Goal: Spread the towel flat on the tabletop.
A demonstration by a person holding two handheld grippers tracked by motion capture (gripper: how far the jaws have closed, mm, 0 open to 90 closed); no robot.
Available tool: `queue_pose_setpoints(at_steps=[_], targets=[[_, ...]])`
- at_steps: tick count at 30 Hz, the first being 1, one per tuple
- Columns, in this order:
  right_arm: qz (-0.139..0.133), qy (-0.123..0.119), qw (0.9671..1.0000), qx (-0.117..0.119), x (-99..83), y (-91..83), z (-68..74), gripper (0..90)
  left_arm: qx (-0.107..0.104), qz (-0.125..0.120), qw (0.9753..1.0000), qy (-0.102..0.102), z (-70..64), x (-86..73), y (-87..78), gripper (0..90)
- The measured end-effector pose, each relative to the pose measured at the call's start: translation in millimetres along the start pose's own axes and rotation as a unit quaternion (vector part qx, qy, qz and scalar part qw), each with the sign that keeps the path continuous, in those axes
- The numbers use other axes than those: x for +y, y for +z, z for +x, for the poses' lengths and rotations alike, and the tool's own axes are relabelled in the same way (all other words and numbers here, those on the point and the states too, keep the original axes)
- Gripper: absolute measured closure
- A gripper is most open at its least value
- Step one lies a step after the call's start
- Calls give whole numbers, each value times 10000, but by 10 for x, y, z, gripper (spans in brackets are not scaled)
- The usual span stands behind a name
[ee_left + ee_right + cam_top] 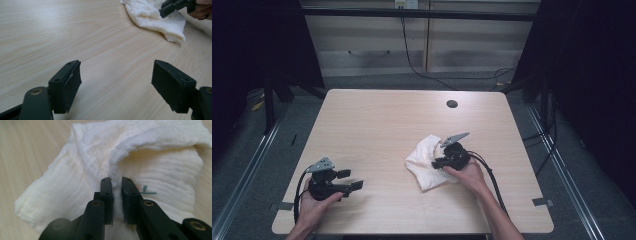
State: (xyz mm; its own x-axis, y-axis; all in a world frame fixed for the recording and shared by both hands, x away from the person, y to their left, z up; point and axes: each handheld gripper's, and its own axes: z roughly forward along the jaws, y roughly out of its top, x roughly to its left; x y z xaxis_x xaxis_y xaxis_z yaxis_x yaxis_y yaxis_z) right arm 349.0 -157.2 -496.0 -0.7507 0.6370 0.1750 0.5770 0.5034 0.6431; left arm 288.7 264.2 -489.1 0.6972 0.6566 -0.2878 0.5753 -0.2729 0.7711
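Note:
A crumpled white cloth point(424, 162) lies right of the table's middle. My right gripper point(438, 161) sits on its right side. In the right gripper view the black jaws are shut on a raised fold of the cloth point(85, 165), pinched at the right gripper's point(117, 185) tips; a small green mark shows on the fabric. My left gripper point(353, 180) rests near the front left of the table, held by a hand, open. Its left gripper view has the left gripper point(116, 77) wide apart over bare wood, with the cloth point(152, 16) farther off at the upper right.
The light wooden table point(377, 120) has a round dark cable hole point(452, 104) near its far right edge. Black cables trail from both grippers toward the front edge. Behind the table are cabinet doors and a cable on the floor.

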Motion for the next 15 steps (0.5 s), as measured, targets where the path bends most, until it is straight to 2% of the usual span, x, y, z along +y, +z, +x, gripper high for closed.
queue_pose_setpoints(at_steps=[4,6,14,15], targets=[[-214,20,9998,47,-67,15,106,808,-36,-64,10000,-38,-8,2,0,233],[-229,25,9997,68,-81,12,130,808,-28,-49,10000,-19,-10,2,1,233],[-310,-194,9989,297,-143,63,503,807,-9,40,10000,18,-23,7,33,233],[-311,-149,9988,345,-143,75,534,806,-19,38,10000,30,-28,7,37,233]])
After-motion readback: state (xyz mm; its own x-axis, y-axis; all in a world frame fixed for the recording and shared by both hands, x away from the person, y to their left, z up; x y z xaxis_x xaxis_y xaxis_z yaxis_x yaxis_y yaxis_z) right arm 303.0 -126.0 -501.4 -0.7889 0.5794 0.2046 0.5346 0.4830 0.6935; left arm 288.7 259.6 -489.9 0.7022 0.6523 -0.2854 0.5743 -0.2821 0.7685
